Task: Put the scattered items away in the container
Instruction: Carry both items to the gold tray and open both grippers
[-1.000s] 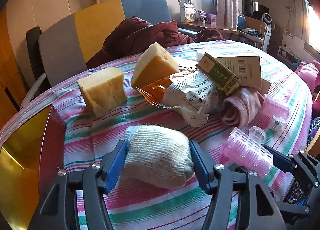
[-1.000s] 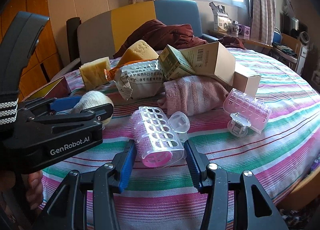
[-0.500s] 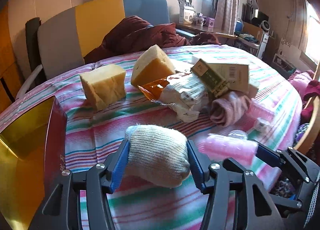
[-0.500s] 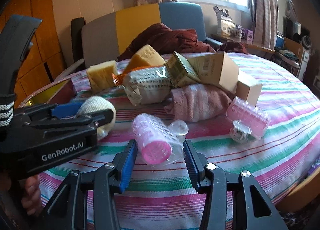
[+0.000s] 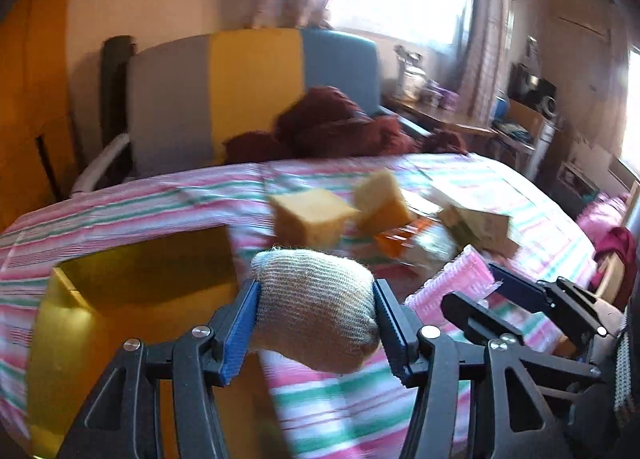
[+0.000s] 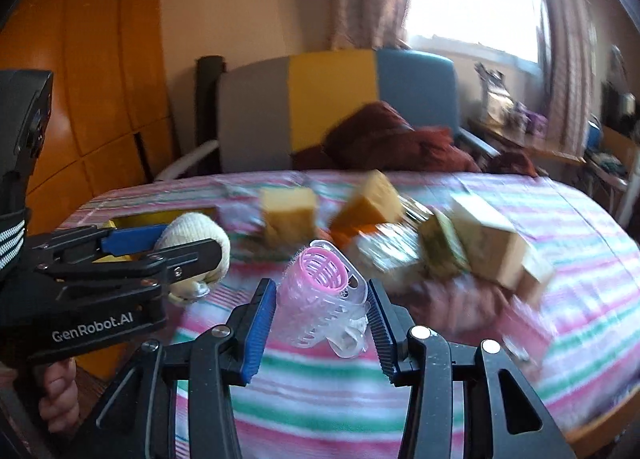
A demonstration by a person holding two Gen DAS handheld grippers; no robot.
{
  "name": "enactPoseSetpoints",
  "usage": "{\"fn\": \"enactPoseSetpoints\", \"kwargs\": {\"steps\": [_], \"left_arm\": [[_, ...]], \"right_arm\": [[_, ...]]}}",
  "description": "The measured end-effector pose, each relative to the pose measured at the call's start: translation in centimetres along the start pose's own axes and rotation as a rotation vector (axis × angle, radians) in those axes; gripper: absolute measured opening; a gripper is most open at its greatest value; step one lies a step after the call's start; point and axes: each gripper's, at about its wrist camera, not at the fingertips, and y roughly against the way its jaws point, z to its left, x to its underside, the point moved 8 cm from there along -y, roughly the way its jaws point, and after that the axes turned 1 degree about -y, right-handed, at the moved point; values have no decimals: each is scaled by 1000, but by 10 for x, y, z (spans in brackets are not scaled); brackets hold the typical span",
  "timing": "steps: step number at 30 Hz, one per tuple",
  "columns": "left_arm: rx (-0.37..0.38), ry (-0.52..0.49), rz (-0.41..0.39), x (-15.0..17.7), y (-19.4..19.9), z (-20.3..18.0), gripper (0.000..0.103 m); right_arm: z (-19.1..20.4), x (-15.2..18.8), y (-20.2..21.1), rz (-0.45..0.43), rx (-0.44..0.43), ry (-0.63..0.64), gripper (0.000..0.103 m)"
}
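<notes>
Gold container (image 5: pixel 132 283): interior bare | sock (image 5: pixel 316 307) clamped in left tool (image 5: pixel 316 323)

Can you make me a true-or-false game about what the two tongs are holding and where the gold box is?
1. The left tongs hold a rolled-up cream sock. True.
2. The right tongs hold a yellow sponge block. False: they grip a pink hair roller; the sponge blocks sit on the striped tablecloth.
3. The sock already lies inside the gold box. False: it hangs in the tongs, beside the box's opening.
4. A dark red cloth lies on the chair behind the table. True.
</notes>
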Motion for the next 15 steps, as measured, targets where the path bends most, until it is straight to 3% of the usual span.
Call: {"fn": "enactPoseSetpoints", "kwargs": {"steps": [4,11,15], "left_arm": [[-95,53,28,0,-5,60,58],[-267,174,105,8,-28,171,60],[-363,218,218,23,-49,225,60]], "right_arm": [[48,-22,-14,-5,-86,52,47],[137,-46,-65,66,-214,145,47],[177,-51,-106,148,-263,170,49]]}}
